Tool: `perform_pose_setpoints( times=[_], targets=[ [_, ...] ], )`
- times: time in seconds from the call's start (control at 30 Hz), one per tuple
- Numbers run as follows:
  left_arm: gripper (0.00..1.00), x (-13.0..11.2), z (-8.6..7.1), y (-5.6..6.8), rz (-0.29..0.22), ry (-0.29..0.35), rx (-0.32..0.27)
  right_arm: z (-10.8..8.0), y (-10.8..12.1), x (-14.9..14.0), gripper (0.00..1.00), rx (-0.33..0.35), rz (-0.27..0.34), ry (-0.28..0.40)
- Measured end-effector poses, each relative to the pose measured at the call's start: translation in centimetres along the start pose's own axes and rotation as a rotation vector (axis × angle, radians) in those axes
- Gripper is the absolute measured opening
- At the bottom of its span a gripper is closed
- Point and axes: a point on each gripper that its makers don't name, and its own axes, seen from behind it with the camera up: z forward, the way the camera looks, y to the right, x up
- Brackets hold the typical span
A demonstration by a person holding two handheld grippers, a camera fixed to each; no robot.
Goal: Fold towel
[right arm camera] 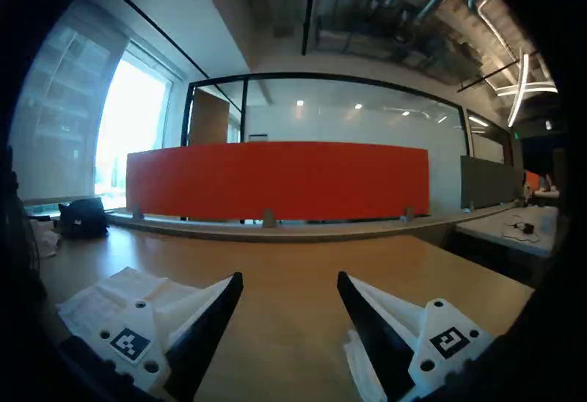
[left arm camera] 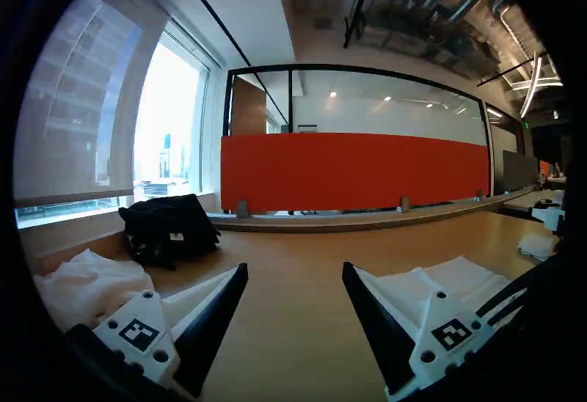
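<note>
1. My left gripper (left arm camera: 294, 308) is spread wide and holds nothing, facing the orange partition (left arm camera: 352, 171).
2. My right gripper (right arm camera: 288, 315) is spread too, also empty.
3. The white towel (left arm camera: 449, 276) lies on the table (left arm camera: 308, 251), on my side of the partition.
4. A black bag (left arm camera: 169, 229) sits near the partition's left end.

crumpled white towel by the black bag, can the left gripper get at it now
Probably yes: the left gripper has open, empty jaws, and the crumpled white towel lies close beside them on the table; the black bag sits behind it, not in between.
</note>
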Motion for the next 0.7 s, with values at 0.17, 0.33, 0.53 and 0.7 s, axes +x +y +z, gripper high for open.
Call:
perform_pose_setpoints(
  times=[0.17, 0.33, 0.53, 0.7],
  targets=[
    [0.95, 0.0, 0.0, -0.1, 0.000, 0.000, 0.000, 0.0, 0.0, 0.0, 1.00, 0.000, 0.000, -0.001],
    [0.95, 0.2, 0.0, 0.0, 0.000, 0.000, -0.002, 0.1, 0.0, -0.1, 1.00, 0.001, -0.001, 0.001],
    [0.95, 0.6, 0.0, 0.4, -0.020, -0.007, -0.009, 0.0, 0.0, 0.6, 1.00, -0.001, 0.009, -0.003],
    [0.95, 3.7, 0.0, 0.3, -0.034, -0.011, -0.009, -0.3, 0.0, 4.3, 1.00, -0.014, 0.001, 0.005]
  ],
)
